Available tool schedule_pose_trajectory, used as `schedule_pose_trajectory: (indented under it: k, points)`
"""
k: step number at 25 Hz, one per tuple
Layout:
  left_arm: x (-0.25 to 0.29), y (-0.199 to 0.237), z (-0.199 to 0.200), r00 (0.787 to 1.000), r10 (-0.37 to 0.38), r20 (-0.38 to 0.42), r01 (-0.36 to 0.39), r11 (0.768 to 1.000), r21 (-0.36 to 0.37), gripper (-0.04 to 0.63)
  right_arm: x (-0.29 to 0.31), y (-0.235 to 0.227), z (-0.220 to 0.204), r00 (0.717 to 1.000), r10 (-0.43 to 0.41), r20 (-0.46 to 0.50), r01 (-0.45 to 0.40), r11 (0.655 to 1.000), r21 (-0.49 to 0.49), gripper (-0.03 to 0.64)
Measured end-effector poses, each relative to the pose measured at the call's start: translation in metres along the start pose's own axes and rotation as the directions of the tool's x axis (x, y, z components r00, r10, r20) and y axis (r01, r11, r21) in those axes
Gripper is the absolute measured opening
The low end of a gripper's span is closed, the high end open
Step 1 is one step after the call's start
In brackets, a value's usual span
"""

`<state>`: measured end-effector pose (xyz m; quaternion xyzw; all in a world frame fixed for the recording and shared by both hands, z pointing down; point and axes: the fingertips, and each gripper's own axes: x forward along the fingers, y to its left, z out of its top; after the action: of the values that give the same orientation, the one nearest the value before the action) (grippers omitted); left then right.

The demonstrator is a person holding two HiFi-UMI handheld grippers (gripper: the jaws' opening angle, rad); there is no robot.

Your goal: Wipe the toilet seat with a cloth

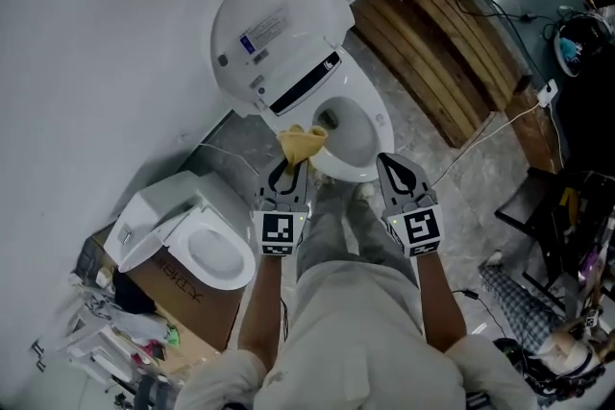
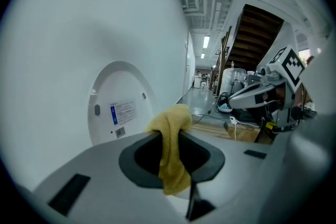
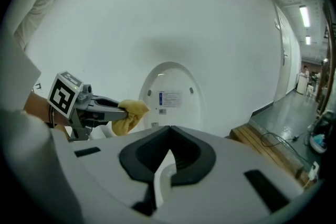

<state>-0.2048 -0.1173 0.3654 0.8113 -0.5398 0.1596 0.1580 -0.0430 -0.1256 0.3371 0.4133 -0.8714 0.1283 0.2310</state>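
I have the left gripper clenched on the yellow cloth. The left gripper view shows the cloth pinched between the jaws, bunched above them and with a tail hanging below. From the head view the cloth sits over the near left edge of the toilet bowl, just in front of the hinge. I cannot tell whether it touches the rim.

The right gripper hovers beside the left one at the bowl's near right edge. In its own view the jaws are drawn together with nothing held between them, and only a sliver of white shows beneath them. That view also catches the left gripper from the side, with the cloth wadded at its tip in front of the raised lid.

The lid stands open against the white wall, its labelled underside facing me. A second toilet rests on a cardboard box to the left, well apart from the grippers, and wooden planks lie on the floor to the right.
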Motion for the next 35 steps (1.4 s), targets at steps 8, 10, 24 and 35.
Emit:
schedule_pose_trajectory:
  k: [8,10,24,35]
  points:
    - [0.033,0.021,-0.051,0.998,0.016,-0.066,-0.018,0.999,-0.031,0.081,0.049,0.0,-0.032,0.997,0.037,-0.062,-0.037,0.999,-0.007,0.008]
    - [0.041,0.021,-0.064,0.996,0.012,-0.084,-0.015,0.999,-0.03,0.081,0.06,0.001,-0.04,0.996,0.049,-0.075,-0.05,0.999,-0.001,0.008]
    - [0.086,0.029,-0.155,0.985,0.052,-0.167,-0.057,0.998,-0.022,0.081,0.12,-0.001,-0.113,0.987,0.128,-0.099,-0.128,0.992,0.011,0.008]
    - [0.126,0.039,-0.239,0.965,0.056,-0.254,-0.05,0.998,0.028,0.081,0.144,0.004,-0.18,0.978,0.173,-0.116,-0.17,0.985,0.033,0.008]
